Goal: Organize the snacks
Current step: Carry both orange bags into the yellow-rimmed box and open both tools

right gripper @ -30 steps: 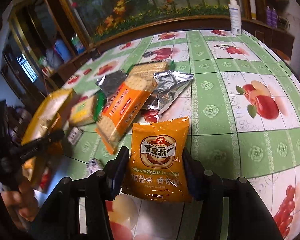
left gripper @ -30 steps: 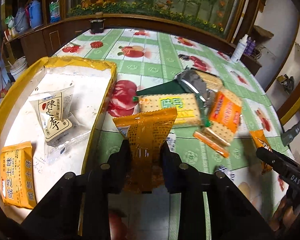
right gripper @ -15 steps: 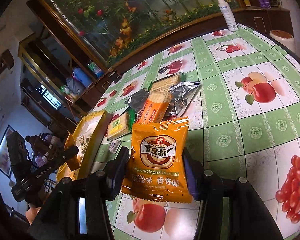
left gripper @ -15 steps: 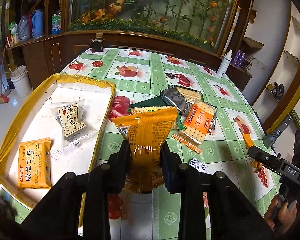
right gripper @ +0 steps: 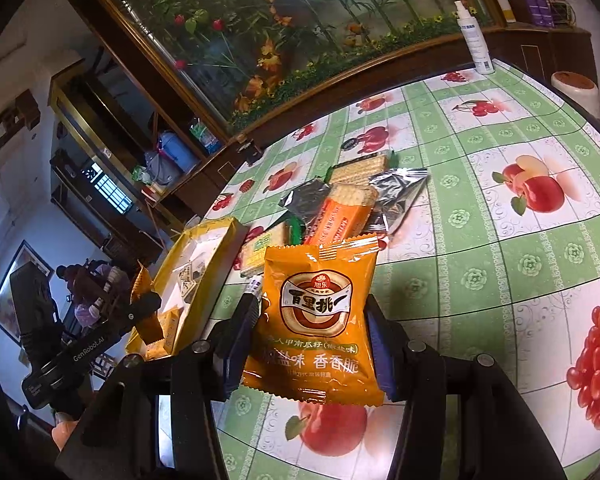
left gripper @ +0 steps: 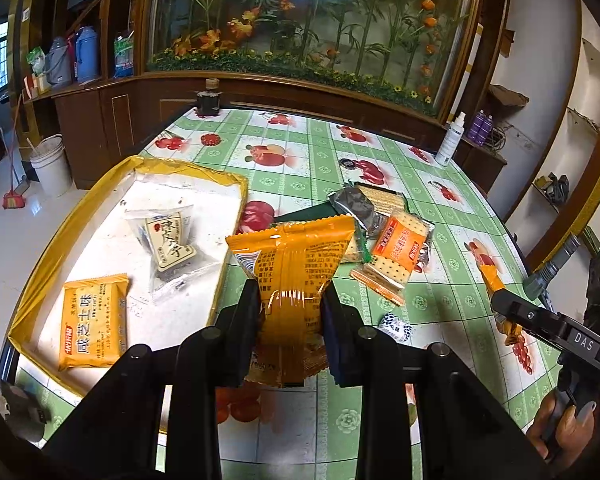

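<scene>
My left gripper (left gripper: 291,304) is shut on an orange snack packet (left gripper: 296,256), held above the table just right of the yellow-rimmed tray (left gripper: 100,192). My right gripper (right gripper: 312,320) is shut on a second orange packet (right gripper: 320,312) with a round brown label, held over the table's near edge. Each gripper shows in the other's view: the right gripper (left gripper: 500,308) at the far right, the left gripper (right gripper: 144,304) beside the tray (right gripper: 204,236). In the tray lie a clear plum packet (left gripper: 172,244) and an orange packet (left gripper: 92,320).
A pile of cracker packs (left gripper: 396,252) and silver wrappers (right gripper: 396,188) lies mid-table, with a small wrapped candy (left gripper: 396,326) near it. A spray bottle (left gripper: 452,136) and a dark jar (left gripper: 208,102) stand at the far edge. A hand (left gripper: 560,428) grips the right handle.
Both grippers have risen from the table with their packets still gripped, so the table and the pile look farther away. The right view has tilted up and to the left.
</scene>
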Tool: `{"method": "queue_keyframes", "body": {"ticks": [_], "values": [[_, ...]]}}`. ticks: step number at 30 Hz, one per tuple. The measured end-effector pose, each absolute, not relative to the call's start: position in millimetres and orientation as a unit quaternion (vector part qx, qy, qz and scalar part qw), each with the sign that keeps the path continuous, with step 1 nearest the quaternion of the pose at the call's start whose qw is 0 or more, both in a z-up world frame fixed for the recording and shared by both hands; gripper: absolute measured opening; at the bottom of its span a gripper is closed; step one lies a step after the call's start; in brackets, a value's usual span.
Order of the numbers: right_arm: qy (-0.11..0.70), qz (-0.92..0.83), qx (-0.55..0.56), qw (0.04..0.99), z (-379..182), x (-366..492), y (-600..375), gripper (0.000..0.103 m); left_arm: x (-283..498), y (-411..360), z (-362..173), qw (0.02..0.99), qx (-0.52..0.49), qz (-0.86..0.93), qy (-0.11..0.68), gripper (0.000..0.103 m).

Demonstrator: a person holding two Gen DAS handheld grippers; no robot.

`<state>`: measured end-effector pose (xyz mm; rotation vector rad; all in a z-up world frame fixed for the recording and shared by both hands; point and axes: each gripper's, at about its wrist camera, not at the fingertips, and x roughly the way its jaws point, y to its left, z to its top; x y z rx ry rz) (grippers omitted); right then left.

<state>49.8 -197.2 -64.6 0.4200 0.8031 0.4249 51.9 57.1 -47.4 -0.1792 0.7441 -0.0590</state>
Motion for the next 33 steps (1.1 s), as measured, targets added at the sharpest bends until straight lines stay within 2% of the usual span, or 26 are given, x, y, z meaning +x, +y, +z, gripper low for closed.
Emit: {"method": "queue_keyframes", "body": {"ticks": [9,18,29,31,32,33], "values": [[0.393,0.261,0.185,0.862,-57.1,70.6,-140.7,0.053,48.5,106.1,-35.2,0.936,-0.093,0.033,0.339,0.027],[0.403,0.344,0.092,0.843,-48.9,112.8,-7.2,0.053,64.9,175.2,-54.7,0.922,-0.123,0.106,0.353,0.027],[0.423,0.346,-0.014,0.838,-80.8,162.7,91.7,0.053,80.4,174.6,-80.8,0.916,-0.09,0.124,0.37,0.028],[0.422,0.344,-0.024,0.838,-82.9,167.7,100.2,0.054,81.5,174.9,-80.5,0.916,-0.081,0.136,0.368,0.031],[0.422,0.344,-0.032,0.838,-84.0,169.4,104.4,0.056,81.3,176.2,-80.2,0.917,-0.081,0.141,0.365,0.037],[0.423,0.343,-0.036,0.838,-85.0,170.1,107.0,0.057,81.1,178.3,-80.3,0.917,-0.083,0.141,0.364,0.048]]}}
